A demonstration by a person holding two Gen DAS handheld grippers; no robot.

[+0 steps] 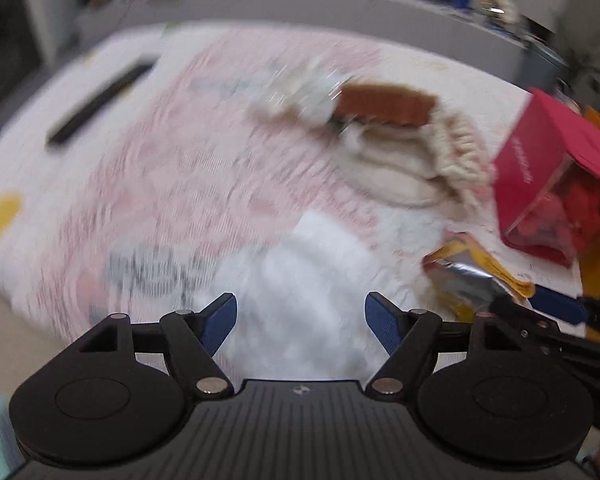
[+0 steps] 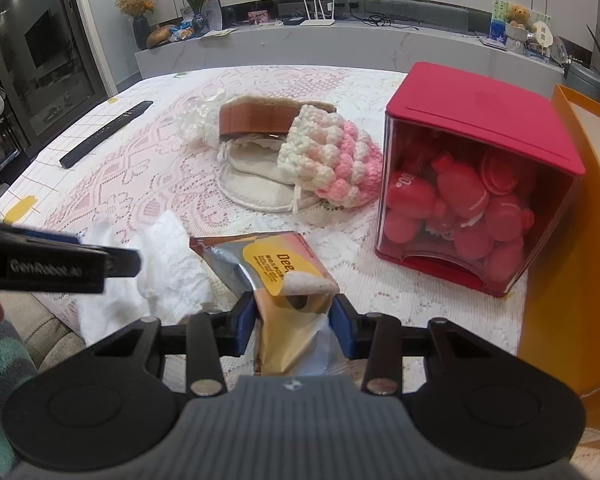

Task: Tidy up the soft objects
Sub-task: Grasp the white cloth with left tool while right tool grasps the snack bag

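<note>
My left gripper (image 1: 300, 310) hangs open just above a crumpled white cloth (image 1: 300, 276) at the table's near edge; the pads touch nothing. The view is blurred. One of its fingers (image 2: 114, 263) shows in the right wrist view, over the same cloth (image 2: 164, 268). My right gripper (image 2: 294, 314) is shut on a yellow and silver snack packet (image 2: 284, 264), which lies right of the cloth. Farther back lies a pile: a pink and white crocheted piece (image 2: 332, 160), a cream drawstring pouch (image 2: 252, 186) and a brown band (image 2: 260, 118).
A red box with a clear front (image 2: 480, 168), full of red pieces, stands at the right. Beside it is a tall orange box (image 2: 572, 240). A black remote (image 2: 104, 134) lies at the far left on the lace tablecloth (image 2: 140, 184). A sleeve shows at the lower left.
</note>
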